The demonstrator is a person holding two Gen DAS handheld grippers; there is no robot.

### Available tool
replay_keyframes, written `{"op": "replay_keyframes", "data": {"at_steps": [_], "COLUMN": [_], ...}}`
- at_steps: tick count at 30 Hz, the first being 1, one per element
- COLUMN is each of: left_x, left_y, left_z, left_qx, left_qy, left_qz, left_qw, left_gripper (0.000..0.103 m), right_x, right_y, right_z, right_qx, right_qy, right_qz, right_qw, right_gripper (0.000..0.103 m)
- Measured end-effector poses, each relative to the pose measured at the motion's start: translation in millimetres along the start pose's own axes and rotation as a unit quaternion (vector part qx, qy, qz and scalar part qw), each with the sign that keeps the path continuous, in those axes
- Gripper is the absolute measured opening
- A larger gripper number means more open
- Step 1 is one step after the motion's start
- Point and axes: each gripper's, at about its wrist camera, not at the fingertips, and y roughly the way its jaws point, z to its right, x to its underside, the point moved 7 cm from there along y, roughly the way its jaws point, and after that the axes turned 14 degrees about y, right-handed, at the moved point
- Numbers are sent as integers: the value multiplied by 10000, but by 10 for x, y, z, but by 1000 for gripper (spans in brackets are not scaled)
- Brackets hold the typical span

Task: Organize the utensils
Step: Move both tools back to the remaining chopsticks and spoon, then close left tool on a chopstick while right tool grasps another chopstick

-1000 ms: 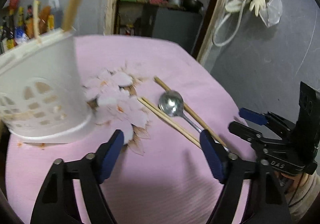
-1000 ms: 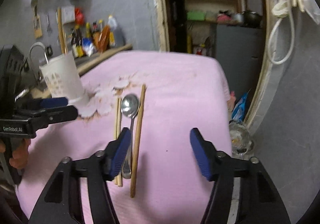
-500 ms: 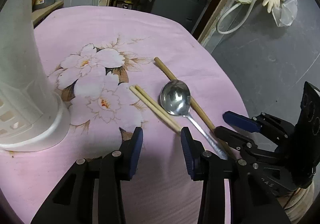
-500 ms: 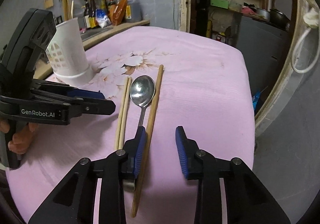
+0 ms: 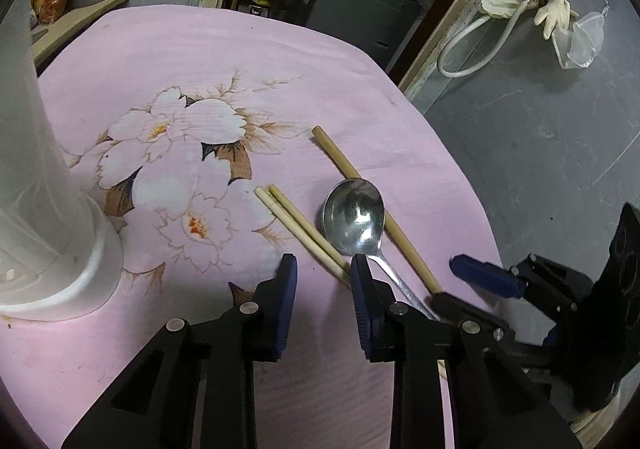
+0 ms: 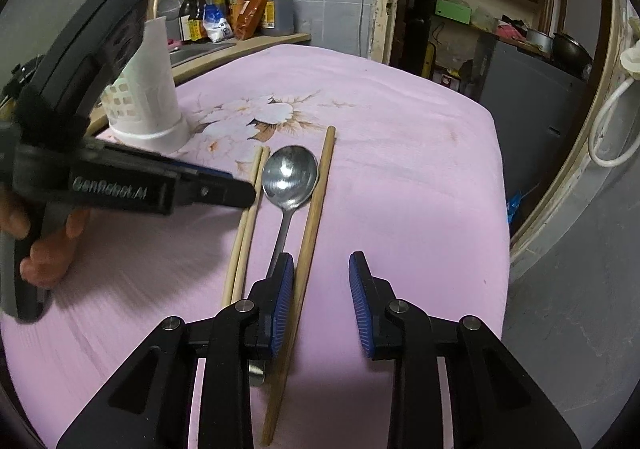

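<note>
Steel spoon [image 6: 291, 179] serves as the landmark: it lies bowl-up on the pink floral tablecloth [image 6: 400, 185], handle toward the operator. A pair of pale chopsticks [image 6: 246, 225] lies just beside it on the holder side; a single darker chopstick [image 6: 316, 209] lies against its other side. The white slotted utensil holder [image 6: 146, 105] stands well apart from the spoon, beyond the pair.

Step in hand, as judged: approach for pickup.

Left gripper [image 5: 323, 275]: jaws closing, nothing between them; the near end of the pair sits at one pad.

Right gripper [image 6: 321, 273]: narrowly spread, pinching nothing; one pad overlaps the spoon handle, beside the darker chopstick.

Next move calls for shifting each gripper sideways to straddle one utensil before clamping.
</note>
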Motion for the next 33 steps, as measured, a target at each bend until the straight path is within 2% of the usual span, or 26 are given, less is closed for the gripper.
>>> {"op": "replay_keyframes", "data": {"at_steps": [4,10,12,15,16,21,26,29,30,33], "left_x": [-44,-77,-79,-60,-58,22,26,46,53,46], "left_y": [44,63,58,32,13,-1,-51,-87,-85,-56], "left_z": [-22,-26,-25,-43,-49,-69,-71,-45,-36,-9], "left_qx": [124,222,254,359,362,348,794,893,883,1004], "left_qy": [-165,-354,-392,-436,-409,-250,-473,-483,-467,-549], "left_qz": [13,60,56,14,7,-214,-115,-134,-158,-214], "left_qw": [9998,9991,9989,9984,9985,9989,9957,9947,9949,9932], "left_gripper": [12,10,9,8,0,0,0,1,2,15], "right_x": [-12,-29,-35,-41,-42,-29,31,101,131,182], "right_y": [29,61,76,63,48,-8,-95,-152,-183,-256], "right_z": [-31,-49,-74,-51,-25,61,132,183,215,274], "right_qx": [95,231,396,658,648,632,655,621,602,510], "right_qy": [-71,-162,-264,-279,-202,39,273,434,505,678], "right_qz": [18,26,43,131,156,217,264,246,246,251], "right_qw": [9999,9996,9989,9974,9976,9978,9971,9968,9966,9961], "right_gripper": [27,27,27,14,8,6,5,5,5,5]}}
